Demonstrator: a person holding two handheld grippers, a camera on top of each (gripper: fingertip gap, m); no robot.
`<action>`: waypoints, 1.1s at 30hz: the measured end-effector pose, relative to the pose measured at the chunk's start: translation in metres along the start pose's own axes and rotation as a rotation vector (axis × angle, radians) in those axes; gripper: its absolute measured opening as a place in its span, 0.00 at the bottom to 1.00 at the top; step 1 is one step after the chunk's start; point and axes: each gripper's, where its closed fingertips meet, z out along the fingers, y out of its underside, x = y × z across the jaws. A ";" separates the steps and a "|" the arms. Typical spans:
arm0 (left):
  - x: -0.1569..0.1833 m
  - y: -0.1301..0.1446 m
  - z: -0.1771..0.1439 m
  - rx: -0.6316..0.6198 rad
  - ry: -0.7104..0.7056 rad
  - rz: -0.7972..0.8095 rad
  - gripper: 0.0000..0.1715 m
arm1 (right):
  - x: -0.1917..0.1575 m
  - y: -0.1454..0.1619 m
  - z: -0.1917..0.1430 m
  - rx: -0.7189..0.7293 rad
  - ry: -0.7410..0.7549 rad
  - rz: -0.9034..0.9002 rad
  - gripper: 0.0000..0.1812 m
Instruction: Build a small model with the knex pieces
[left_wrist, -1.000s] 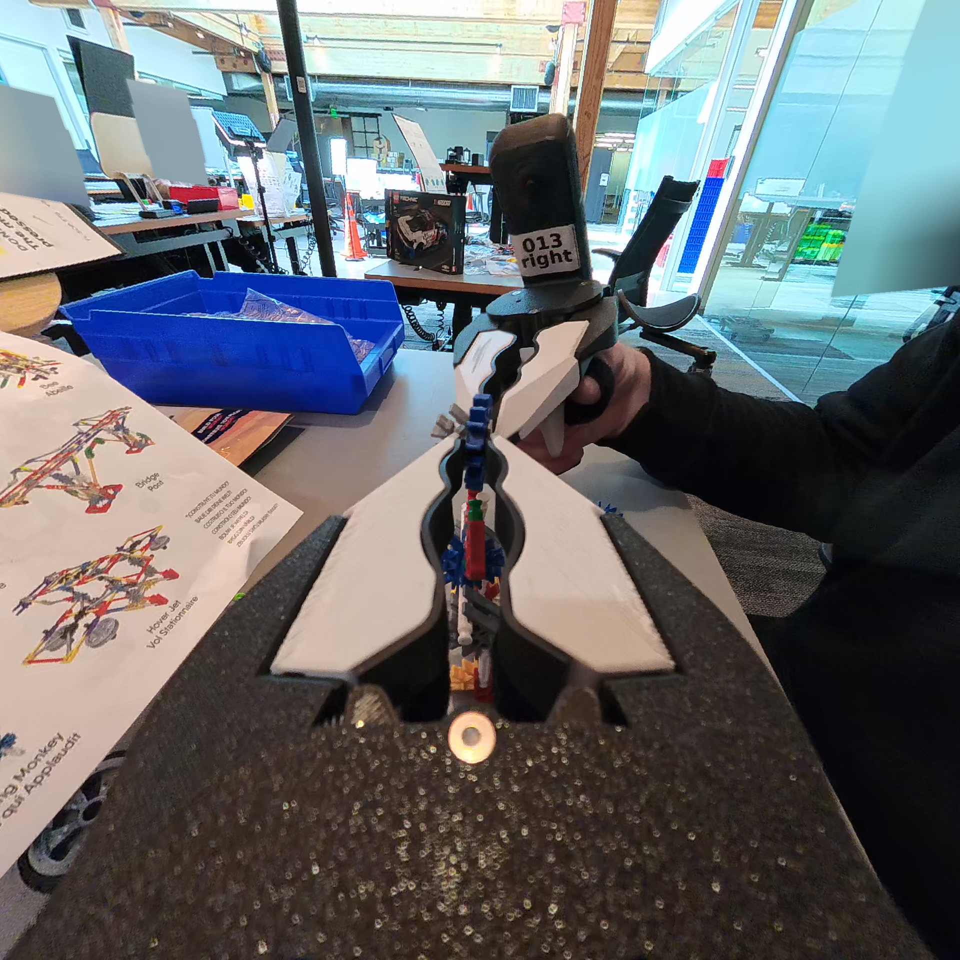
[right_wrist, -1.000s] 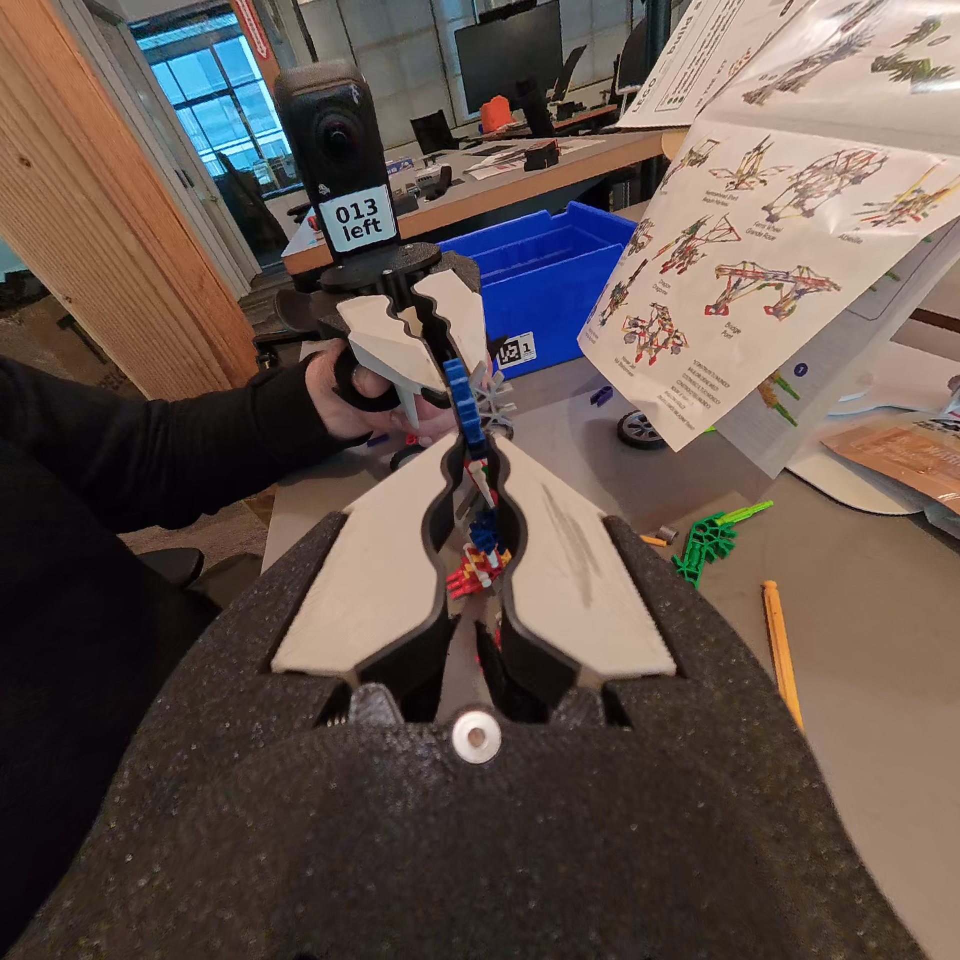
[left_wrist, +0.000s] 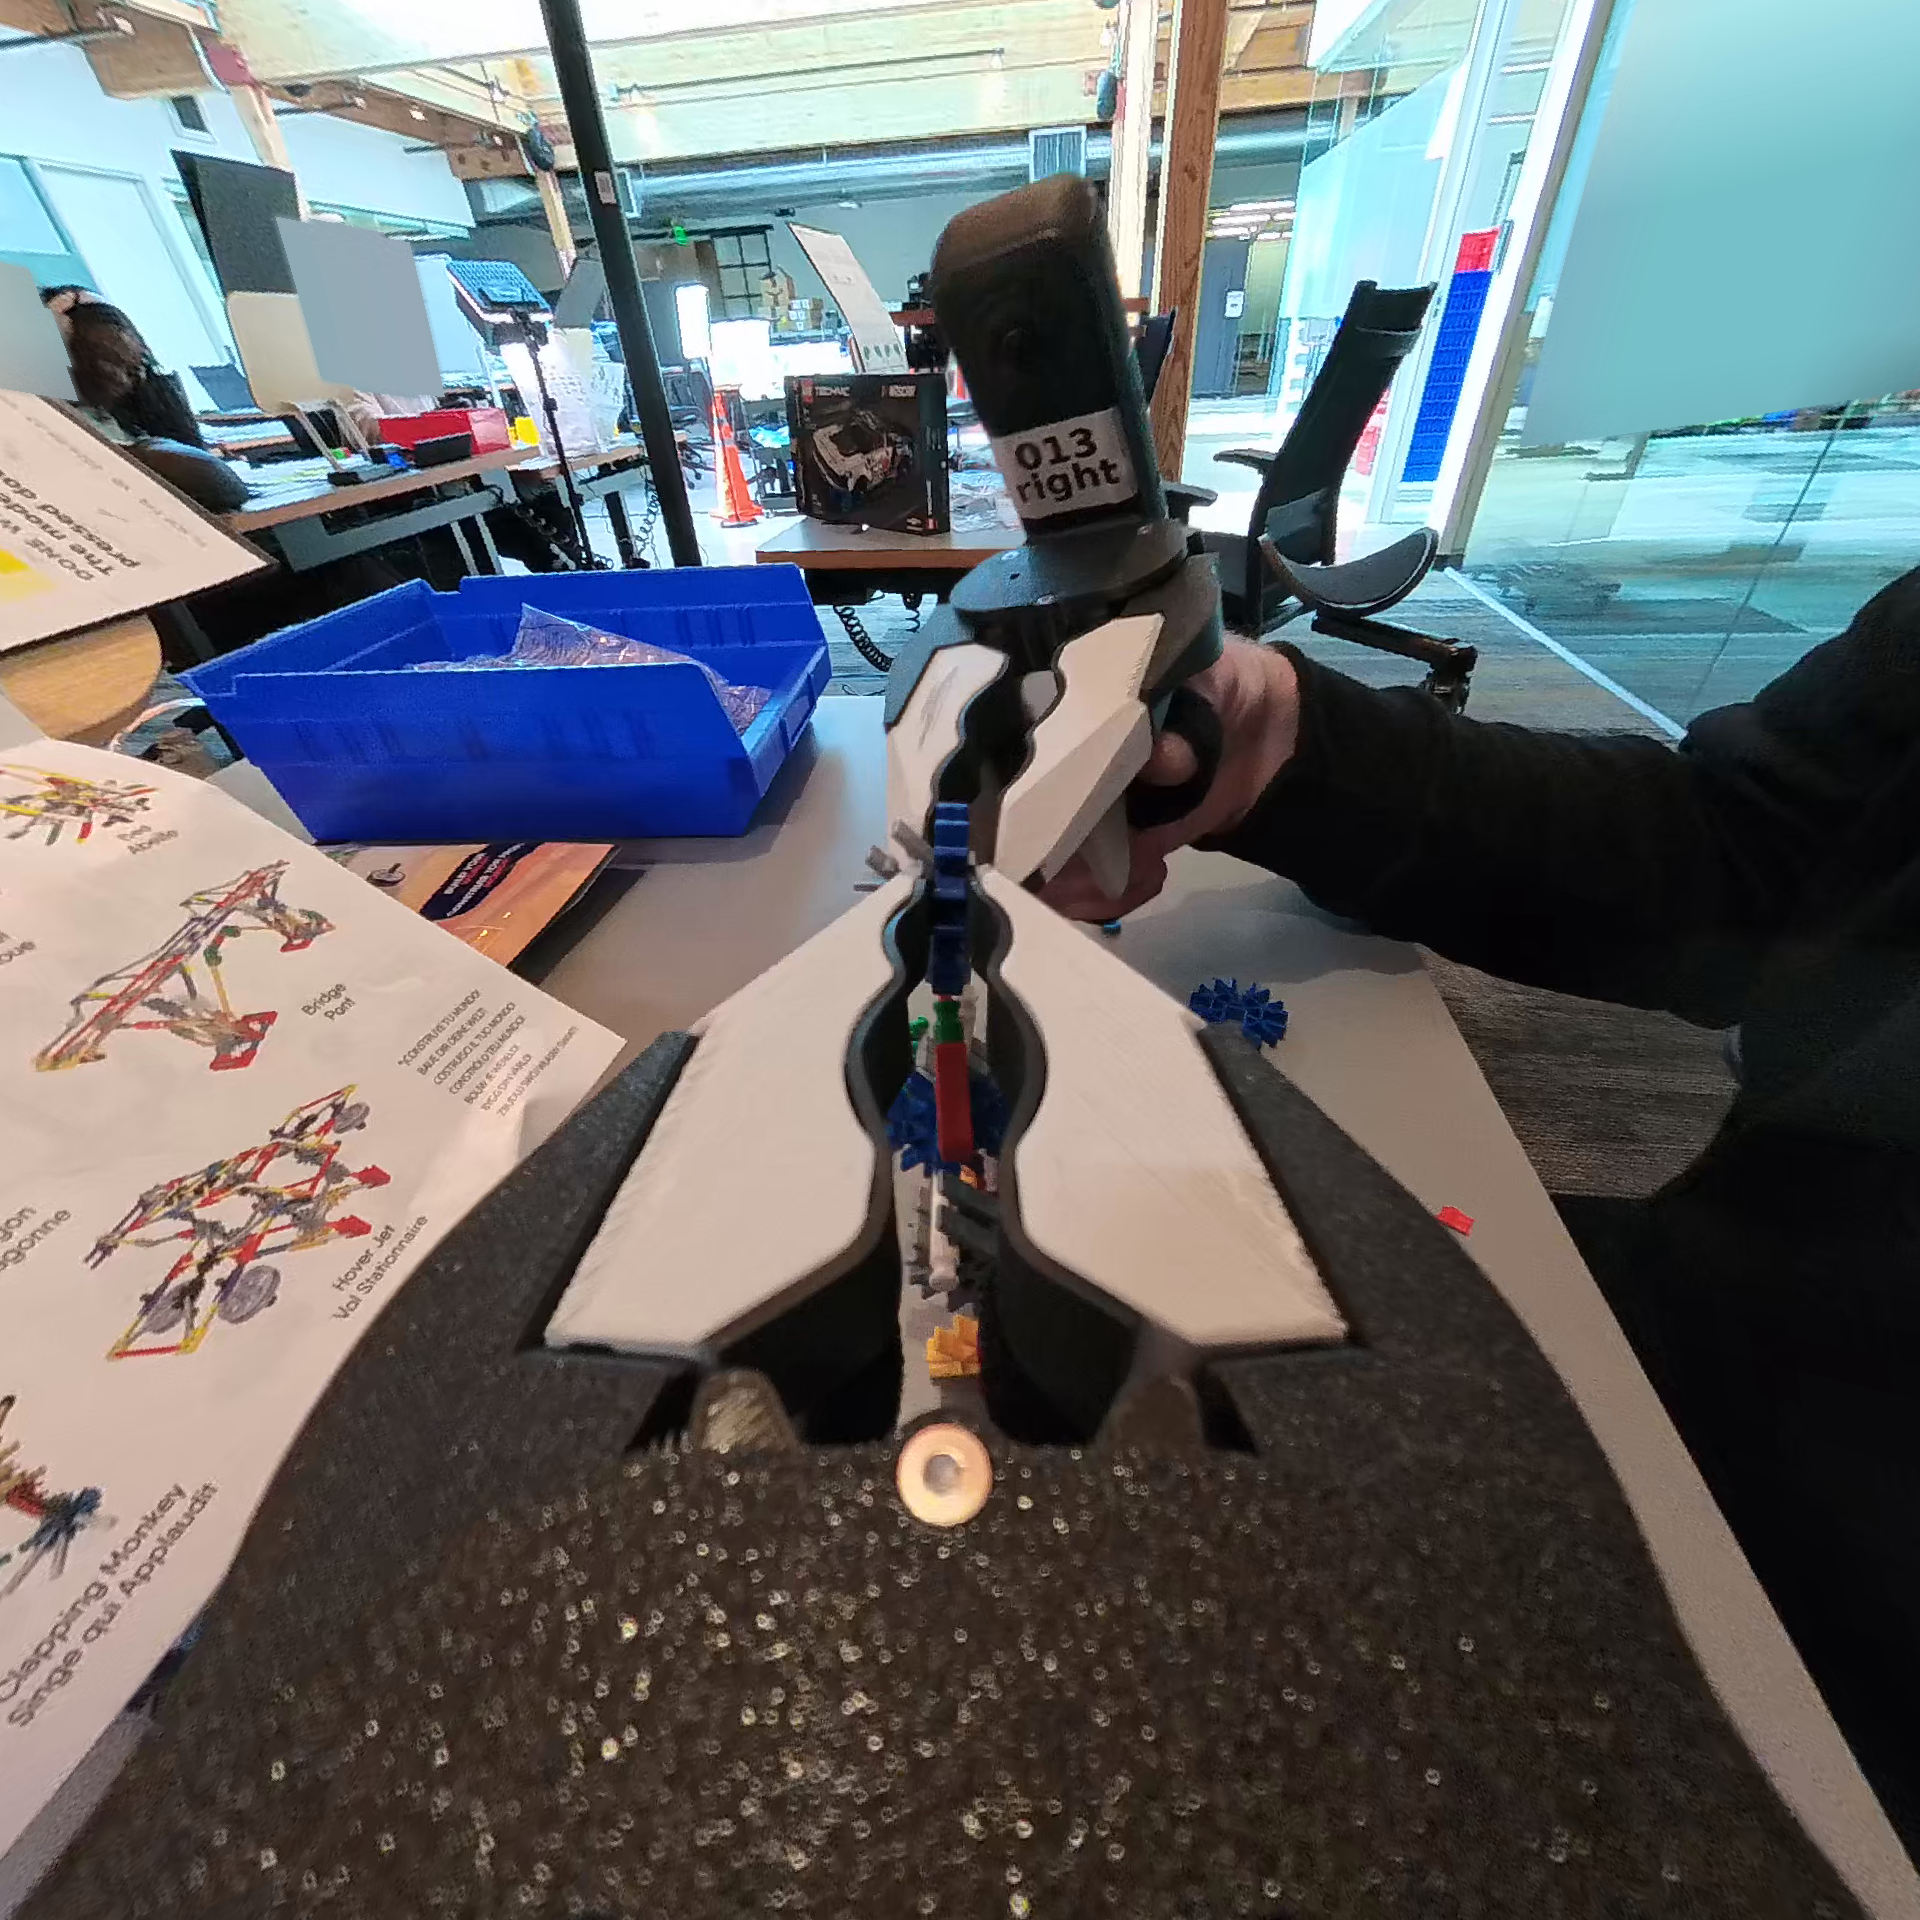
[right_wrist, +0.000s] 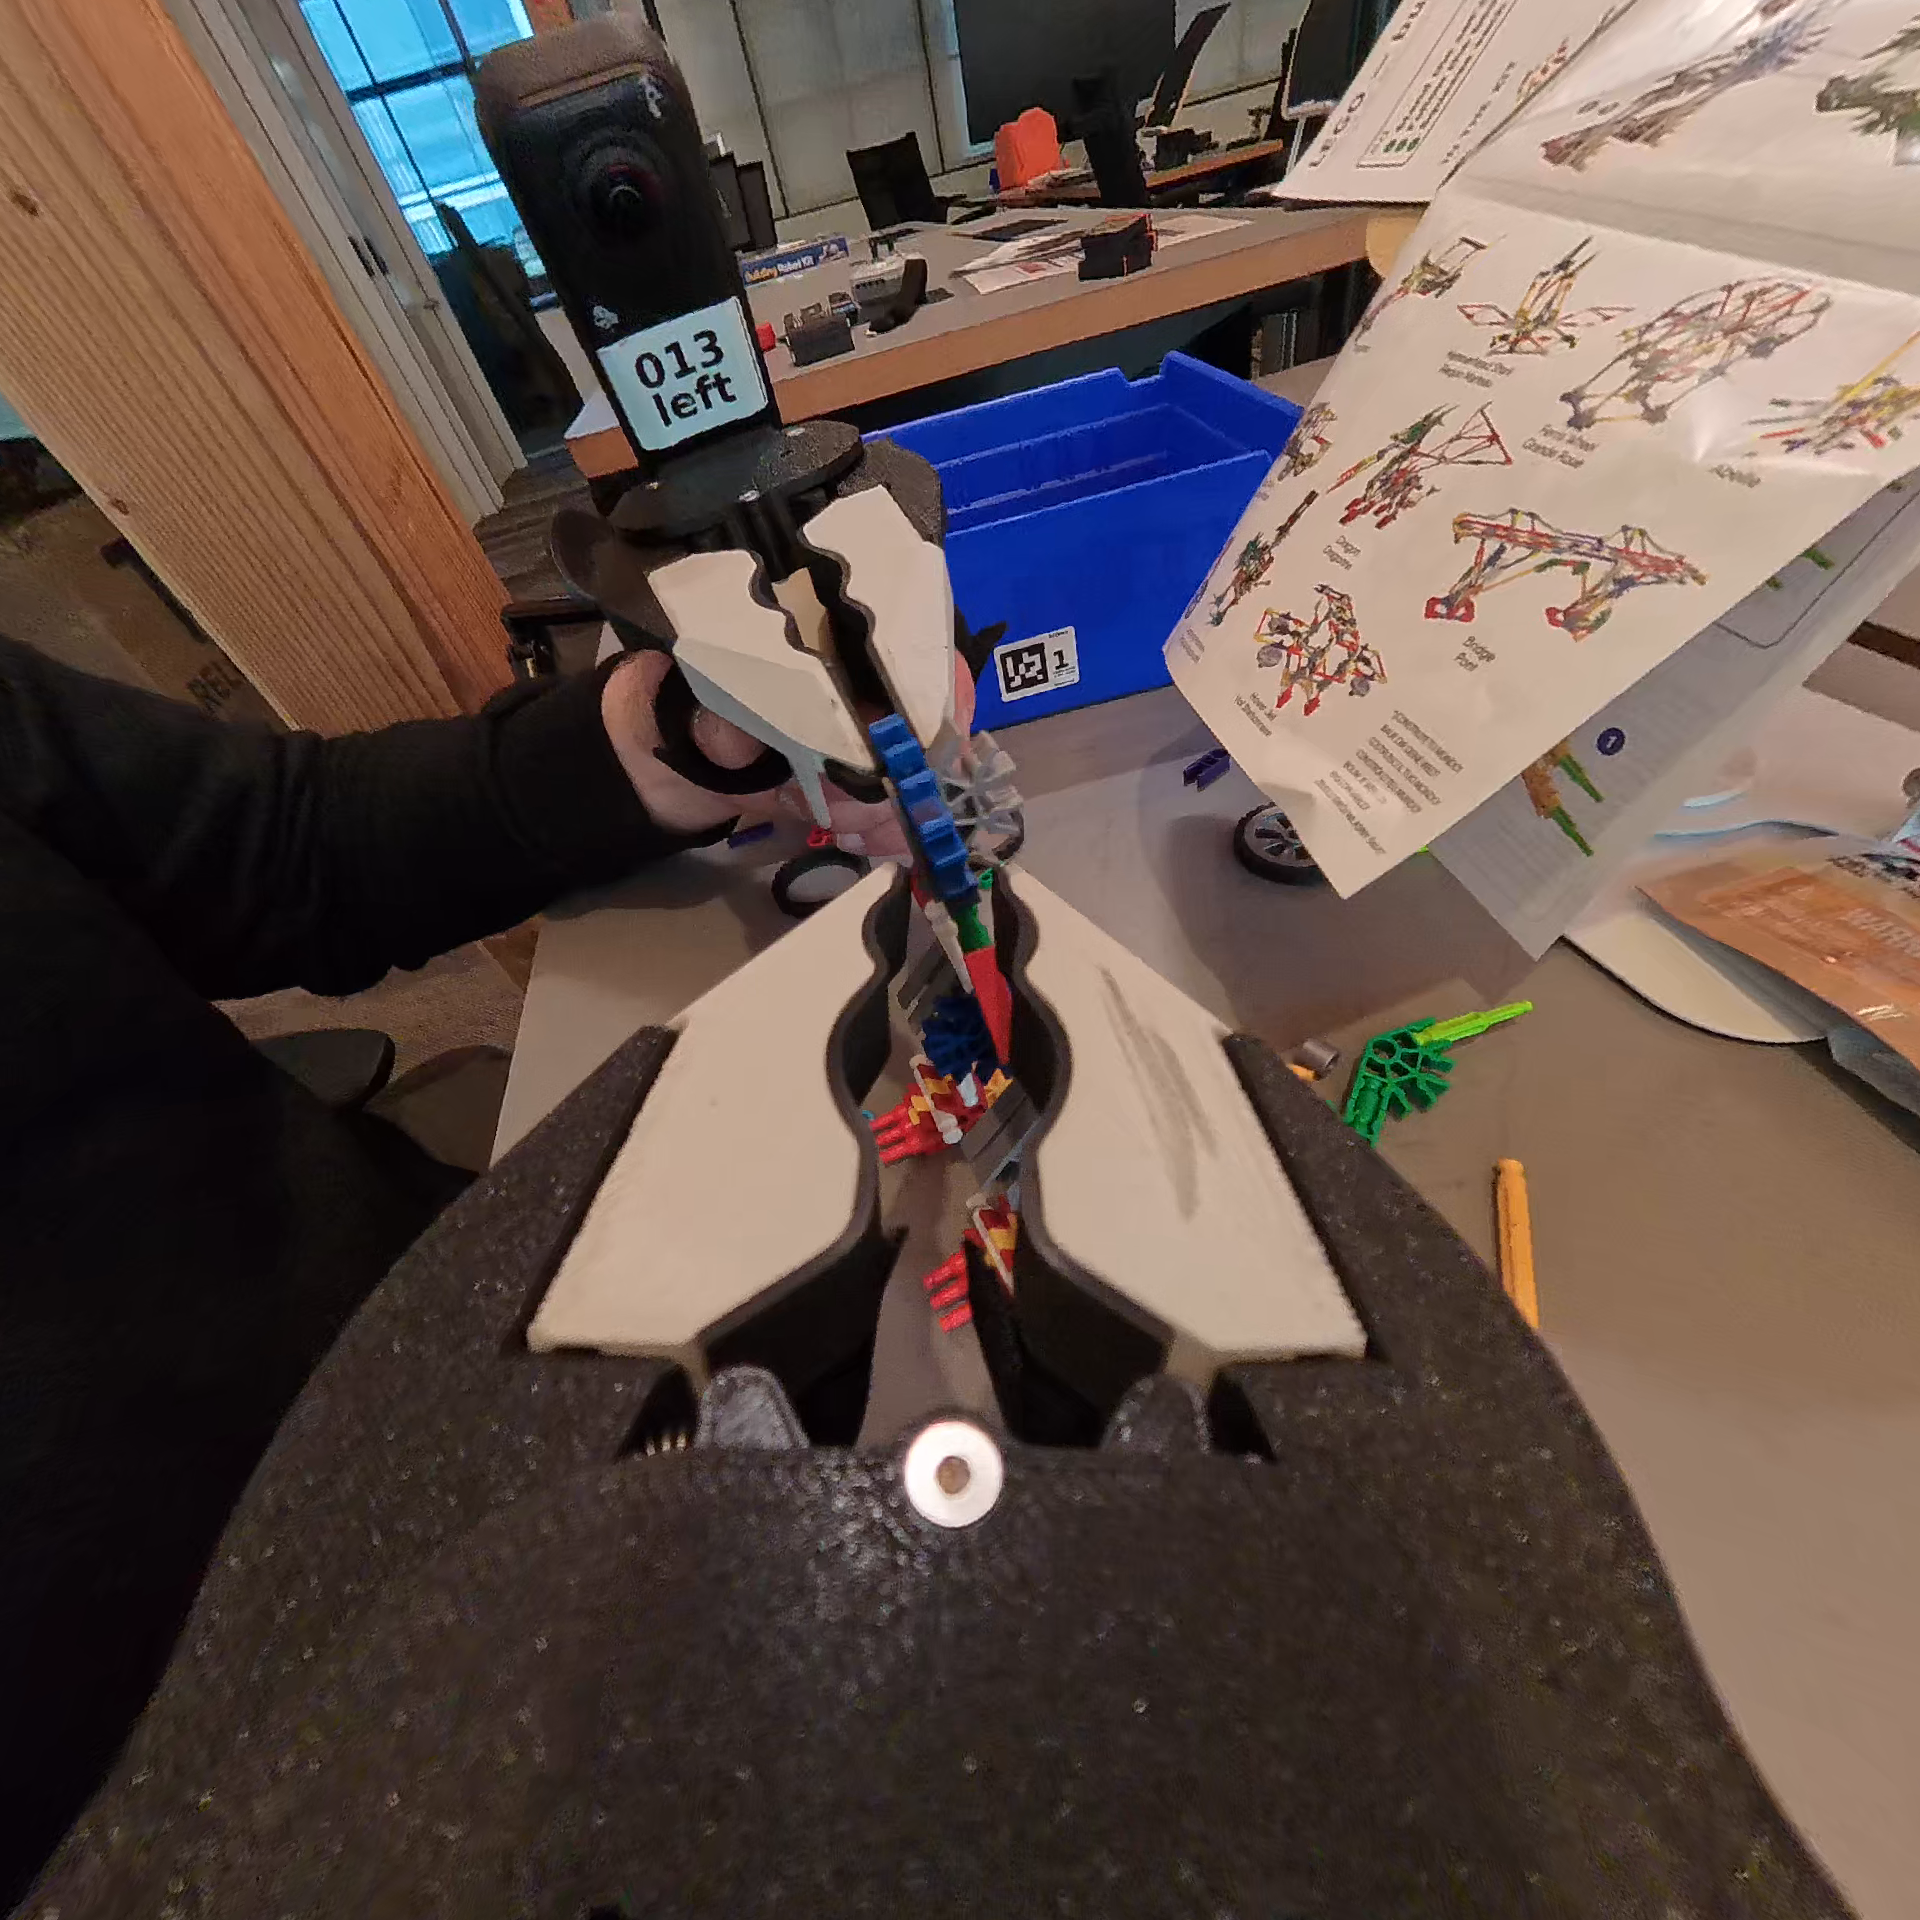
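Note:
A small toy model built of red, blue, white, yellow and grey rods and connectors (left_wrist: 951, 1101) hangs above the grey table (left_wrist: 727, 914). A blue toothed piece (left_wrist: 948, 862) sticks up at its top. My left gripper (left_wrist: 948, 883) is shut on this blue piece. The right gripper (left_wrist: 997, 831), held by a hand in a black sleeve, faces it and grips the same piece from the far side. In the right wrist view my right gripper (right_wrist: 940, 883) is shut on the blue toothed piece (right_wrist: 920, 810). The left gripper (right_wrist: 873, 758) holds its upper end. The model (right_wrist: 961, 1049) shows between the fingers.
A blue bin (left_wrist: 499, 717) stands at the back of the table, also in the right wrist view (right_wrist: 1091, 499). A printed instruction sheet (left_wrist: 208, 1091) (right_wrist: 1558, 468) hangs close by. A blue connector (left_wrist: 1236, 1013), a green piece (right_wrist: 1403, 1070), a yellow rod (right_wrist: 1515, 1236) and a wheel (right_wrist: 1273, 844) lie loose. My left and right fingertips are right by each other. From the right gripper's tips to the yellow rod (right_wrist: 1515, 1236) is close to 15 cm.

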 end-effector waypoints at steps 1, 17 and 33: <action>0.000 0.000 0.000 0.001 -0.001 0.001 0.03 | -0.001 -0.002 0.000 0.000 0.001 -0.020 0.08; -0.006 -0.004 0.000 0.029 -0.048 0.011 0.06 | 0.000 -0.011 0.001 -0.040 -0.027 -0.213 0.03; -0.012 0.006 0.004 -0.002 -0.084 0.001 0.12 | 0.007 -0.013 0.002 0.034 -0.022 -0.156 0.03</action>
